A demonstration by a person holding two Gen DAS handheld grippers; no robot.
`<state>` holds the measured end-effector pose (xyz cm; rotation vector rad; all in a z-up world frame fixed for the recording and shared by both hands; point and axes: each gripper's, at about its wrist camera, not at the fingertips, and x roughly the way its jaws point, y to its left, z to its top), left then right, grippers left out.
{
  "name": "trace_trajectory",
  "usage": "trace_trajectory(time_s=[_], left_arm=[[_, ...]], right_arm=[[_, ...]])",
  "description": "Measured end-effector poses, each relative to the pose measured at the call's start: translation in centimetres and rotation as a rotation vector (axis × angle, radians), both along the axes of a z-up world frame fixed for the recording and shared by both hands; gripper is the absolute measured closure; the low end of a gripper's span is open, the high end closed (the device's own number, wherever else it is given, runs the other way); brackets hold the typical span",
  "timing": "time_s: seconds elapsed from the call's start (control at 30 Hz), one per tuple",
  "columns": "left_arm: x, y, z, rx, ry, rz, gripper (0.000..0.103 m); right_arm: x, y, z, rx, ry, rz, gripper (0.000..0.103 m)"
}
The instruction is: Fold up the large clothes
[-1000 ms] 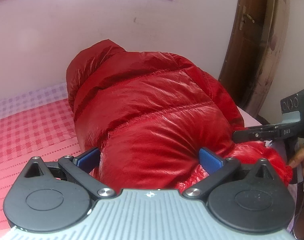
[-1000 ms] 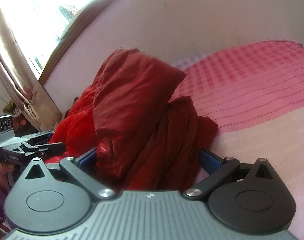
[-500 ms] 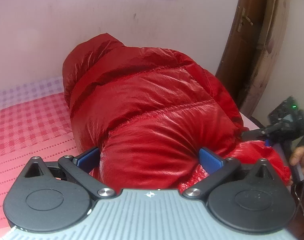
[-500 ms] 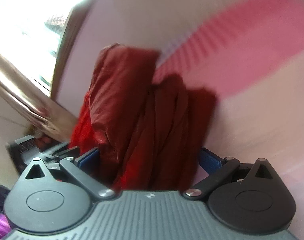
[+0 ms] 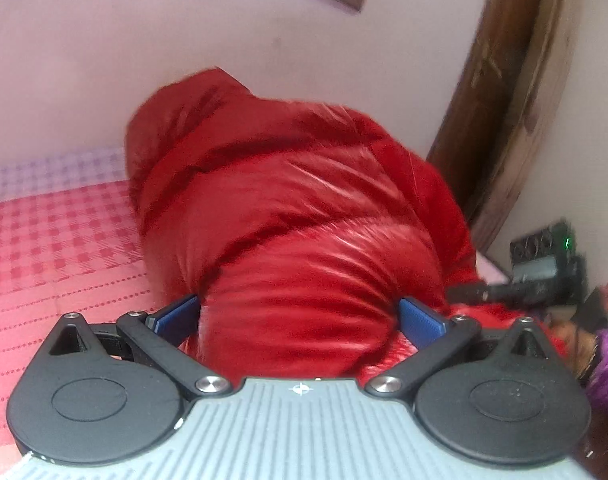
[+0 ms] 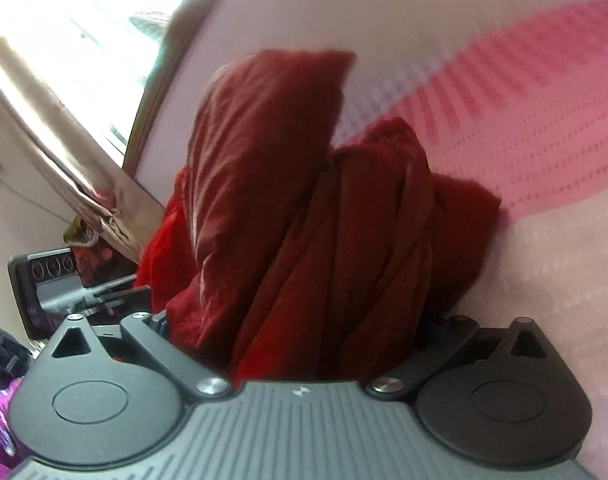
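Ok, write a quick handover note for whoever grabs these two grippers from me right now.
Left gripper: fingers wide apart, a thick bunch of the red puffer jacket pressed between the blue pads.
Right gripper: also holding a gathered bunch of the jacket, lining side showing; its fingers are mostly hidden by cloth.
Jacket: heaped on the pink checked bedspread near the wall, held from opposite sides by the two grippers.
Done: jacket gathered and gripped at both ends.
Left: probably lay it flat and complete the fold; no neat fold is visible yet.
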<state>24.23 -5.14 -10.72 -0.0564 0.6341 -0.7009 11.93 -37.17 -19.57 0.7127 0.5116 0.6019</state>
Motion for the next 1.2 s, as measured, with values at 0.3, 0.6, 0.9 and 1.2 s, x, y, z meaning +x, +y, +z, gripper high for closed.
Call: trace_trajectory(time_s=[0.3,0.6,0.9,1.2], left_arm=[[5.2,4.2,-2.6,-0.236,0.295,-0.045,0.0],[8.5,3.0,-7.6,-0.436,0.522,-0.174,0.0],[1.0,0.0,-4.0,-0.215,0.14,-0.05,0.007],[-3.2,4.2,0.0,-0.158,-0.001,0.069,0.009]], right_arm=[[-0.2,-0.1,-0.1,0.011,0.002,0.009,0.0],[0.7,0.1,-0.5,0.05,0.017,-0.007,0.0],[-1.8,5.1,4.6,-0.221,-0.188,-0.074,0.024],[-1.6,11.2,8.6,-0.308,-0.299,-0.035,0.031]])
